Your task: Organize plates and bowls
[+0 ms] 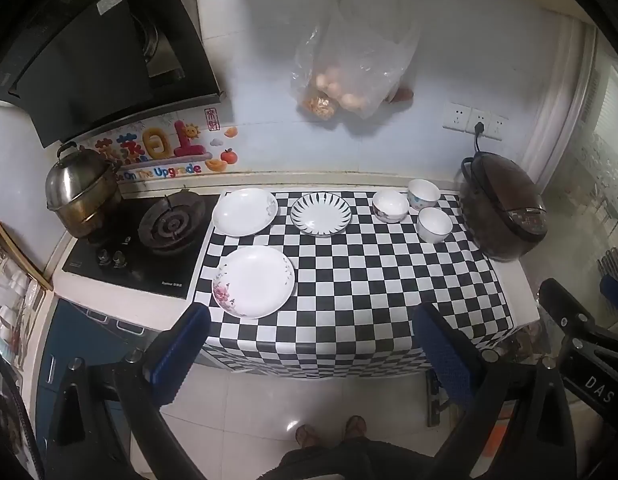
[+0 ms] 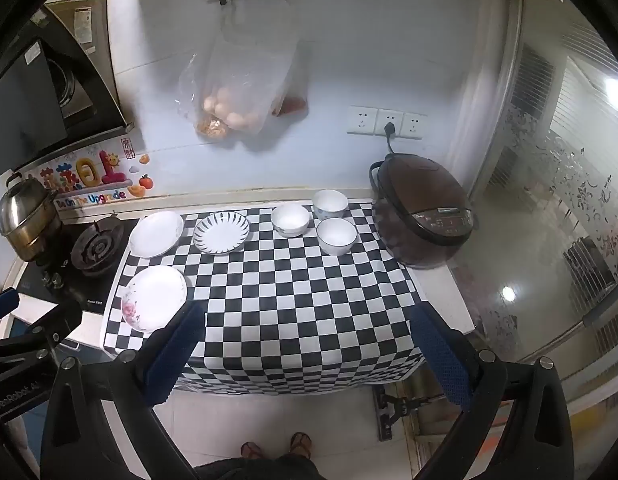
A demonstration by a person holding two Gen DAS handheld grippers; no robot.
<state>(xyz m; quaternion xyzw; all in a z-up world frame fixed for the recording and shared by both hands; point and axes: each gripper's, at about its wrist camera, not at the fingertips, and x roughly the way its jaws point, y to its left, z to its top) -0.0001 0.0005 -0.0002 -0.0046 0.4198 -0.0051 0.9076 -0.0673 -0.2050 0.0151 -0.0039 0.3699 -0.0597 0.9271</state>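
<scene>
Here the floral plate (image 1: 253, 282) lies just beyond the left gripper (image 1: 315, 354), whose blue fingers (image 1: 181, 360) stand wide apart and hold nothing. Farther back sit a white plate (image 1: 244, 212), a striped plate (image 1: 320, 214) and three bowls (image 1: 390, 206). The right gripper (image 2: 309, 354), likewise spread and empty, hovers level over the checkered cloth's (image 2: 293, 304) front edge.

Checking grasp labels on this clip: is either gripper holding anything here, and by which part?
Nothing is held. The left gripper and right gripper are both open and empty, in front of the black-and-white checkered cloth.
</scene>
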